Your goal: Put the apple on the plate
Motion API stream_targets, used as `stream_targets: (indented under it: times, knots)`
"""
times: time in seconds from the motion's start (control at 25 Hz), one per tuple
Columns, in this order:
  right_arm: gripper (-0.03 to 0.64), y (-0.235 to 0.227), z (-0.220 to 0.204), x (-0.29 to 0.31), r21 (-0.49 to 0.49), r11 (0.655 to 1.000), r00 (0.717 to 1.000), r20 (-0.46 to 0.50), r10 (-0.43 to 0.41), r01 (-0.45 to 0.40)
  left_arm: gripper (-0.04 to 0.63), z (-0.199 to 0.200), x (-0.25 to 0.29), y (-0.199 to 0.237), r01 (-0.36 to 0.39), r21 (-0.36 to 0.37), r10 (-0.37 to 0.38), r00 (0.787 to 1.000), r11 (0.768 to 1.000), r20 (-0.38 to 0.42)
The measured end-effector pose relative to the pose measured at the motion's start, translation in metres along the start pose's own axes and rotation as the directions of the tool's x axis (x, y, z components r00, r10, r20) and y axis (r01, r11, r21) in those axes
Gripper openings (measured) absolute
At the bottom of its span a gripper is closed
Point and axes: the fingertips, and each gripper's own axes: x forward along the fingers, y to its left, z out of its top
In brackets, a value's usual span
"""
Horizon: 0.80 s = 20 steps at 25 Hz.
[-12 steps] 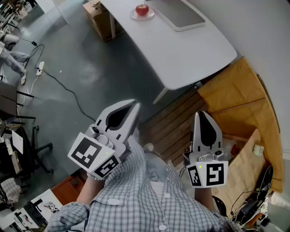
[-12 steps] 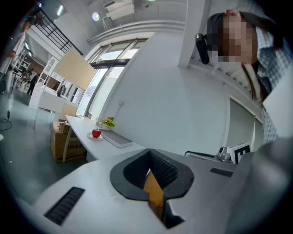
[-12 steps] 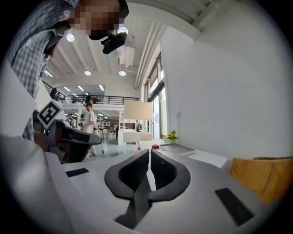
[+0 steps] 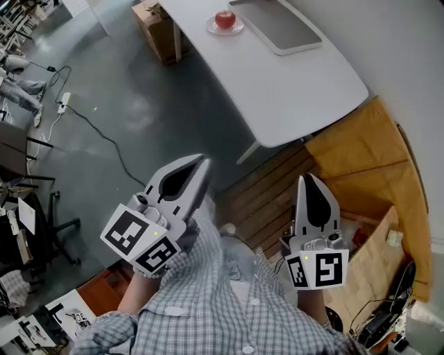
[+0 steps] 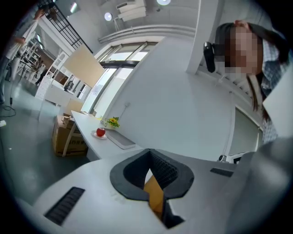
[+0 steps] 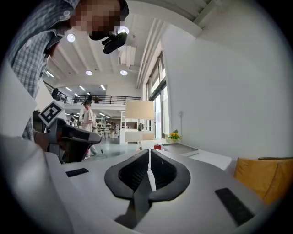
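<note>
A red apple [image 4: 224, 19] rests on a small clear plate [image 4: 235, 29] at the far end of a white table [image 4: 291, 83]. Both grippers hang far from it, over the floor close to the person's body. My left gripper [image 4: 202, 163] is shut with nothing in it. Held to its right, my right gripper [image 4: 307, 179] is also shut and empty. In the left gripper view the apple [image 5: 100, 132] and plate [image 5: 95, 134] look small beyond the jaws [image 5: 149, 170]. In the right gripper view the apple [image 6: 157, 146] shows just above the closed jaws [image 6: 149, 157].
A flat grey slab [image 4: 277, 24] lies beside the plate, with yellow flowers [image 5: 111, 122] behind it. A cardboard box [image 4: 156, 28] stands under the table's end. An orange cushion [image 4: 361, 139] and wooden boards [image 4: 270, 187] lie by the right gripper. A cable [image 4: 97, 132] crosses the grey floor.
The head view has shifted a little. My left gripper has sunk slightly down and left; the right one has barely moved. The apple stays on the plate.
</note>
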Motion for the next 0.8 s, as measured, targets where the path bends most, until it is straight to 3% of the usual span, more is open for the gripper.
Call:
stream_targets:
  times: [0.52, 0.8]
  knots:
    - [0.031, 0.013, 0.006, 0.103, 0.065, 0.996, 0.998, -0.03, 0.058, -0.056, 0.009, 0.045, 0.02, 0.084, -0.085, -0.01, 0.085, 0.996, 0.996, 0.01]
    - [0.031, 0.022, 0.044, 0.183, 0.049, 0.997, 0.997, -0.042, 0.063, -0.061, 0.009, 0.099, 0.054, 0.134, -0.069, -0.058, 0.07, 0.997, 0.996, 0.019]
